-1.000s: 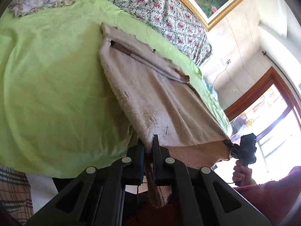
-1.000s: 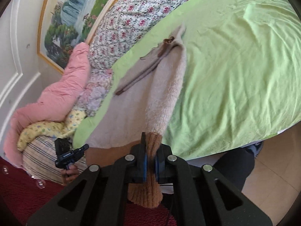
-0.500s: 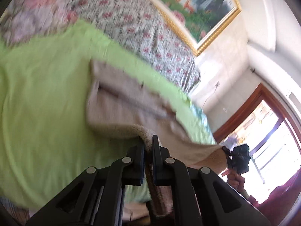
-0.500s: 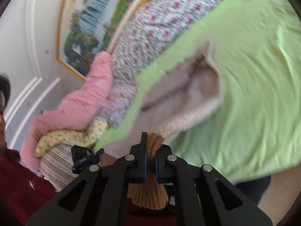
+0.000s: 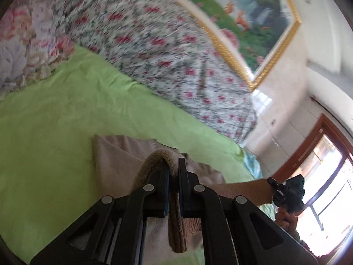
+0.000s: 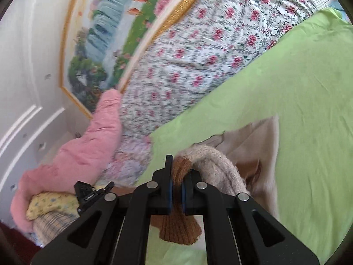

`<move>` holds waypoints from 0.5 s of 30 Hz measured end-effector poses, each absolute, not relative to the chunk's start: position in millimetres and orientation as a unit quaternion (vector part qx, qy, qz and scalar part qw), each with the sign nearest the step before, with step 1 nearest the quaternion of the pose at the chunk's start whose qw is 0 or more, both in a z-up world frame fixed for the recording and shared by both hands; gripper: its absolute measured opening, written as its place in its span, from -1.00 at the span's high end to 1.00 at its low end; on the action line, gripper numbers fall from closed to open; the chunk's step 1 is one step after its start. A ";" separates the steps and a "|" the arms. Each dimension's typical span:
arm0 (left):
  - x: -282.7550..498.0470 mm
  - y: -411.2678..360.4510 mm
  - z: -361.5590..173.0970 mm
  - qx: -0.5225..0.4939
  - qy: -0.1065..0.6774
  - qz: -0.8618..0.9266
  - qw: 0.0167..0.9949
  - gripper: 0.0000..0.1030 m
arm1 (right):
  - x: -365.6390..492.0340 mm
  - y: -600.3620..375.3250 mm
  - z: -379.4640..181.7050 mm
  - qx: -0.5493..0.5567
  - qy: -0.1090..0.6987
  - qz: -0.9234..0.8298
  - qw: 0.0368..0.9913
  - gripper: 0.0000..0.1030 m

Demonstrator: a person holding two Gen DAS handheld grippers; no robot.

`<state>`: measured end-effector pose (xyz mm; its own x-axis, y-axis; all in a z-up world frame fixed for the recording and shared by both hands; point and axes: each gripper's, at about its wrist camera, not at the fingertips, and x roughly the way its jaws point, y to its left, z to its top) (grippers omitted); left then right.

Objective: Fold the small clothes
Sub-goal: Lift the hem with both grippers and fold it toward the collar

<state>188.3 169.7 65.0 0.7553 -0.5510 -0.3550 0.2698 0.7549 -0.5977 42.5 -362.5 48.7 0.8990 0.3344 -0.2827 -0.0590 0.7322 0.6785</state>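
At the bottom centre of the left wrist view, the left tongs (image 5: 174,172) are closed tight on a fold of the beige knitted garment (image 5: 114,154), whose edge is draped over the fingertips and hangs down between the jaws. At the bottom centre of the right wrist view, the right tongs (image 6: 177,172) are likewise clamped on the garment (image 6: 253,139), gripped at its brown ribbed hem (image 6: 179,170), with a brown flap hanging below the jaws. Just beyond both tongs, the rest of the garment is seen lying bunched and partly doubled over on the green sheet (image 5: 55,137) of the bed. In the right part of the left view, the brown hem is stretched across to the other tongs, held in a hand (image 5: 285,217). Farther up, a floral quilt (image 6: 198,50) is spread along the sheet, a pink padded cover (image 6: 92,145) is heaped at the left of the right view, and a gold-framed painting (image 5: 249,15) hangs on the wall.
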 end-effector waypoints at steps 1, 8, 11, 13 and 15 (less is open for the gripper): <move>206.8 169.5 58.1 -0.270 0.273 -0.220 0.897 0.92 | 58.0 -368.8 47.4 0.348 0.205 0.100 0.909 0.87; 288.3 169.1 1.7 -0.274 0.337 -0.171 0.884 0.92 | 153.6 -408.2 6.1 0.351 0.279 0.027 0.893 0.87; 307.4 169.2 -21.4 -0.270 0.359 -0.157 0.880 0.92 | 175.1 -414.7 -17.6 0.347 0.310 0.000 0.885 0.87; 318.3 169.9 -37.3 -0.269 0.374 -0.148 0.875 0.91 | 184.3 -415.3 -32.3 0.332 0.332 -0.019 0.883 0.87; 326.0 170.6 -50.2 -0.272 0.389 -0.141 0.869 0.90 | 190.5 -414.5 -45.0 0.319 0.354 -0.036 0.878 0.86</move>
<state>326.0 170.6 -50.2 0.6572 -0.4576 -0.5989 0.0341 0.8118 -0.5829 190.5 -414.5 -45.0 0.7462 0.1635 -0.6453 0.2885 0.7942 0.5348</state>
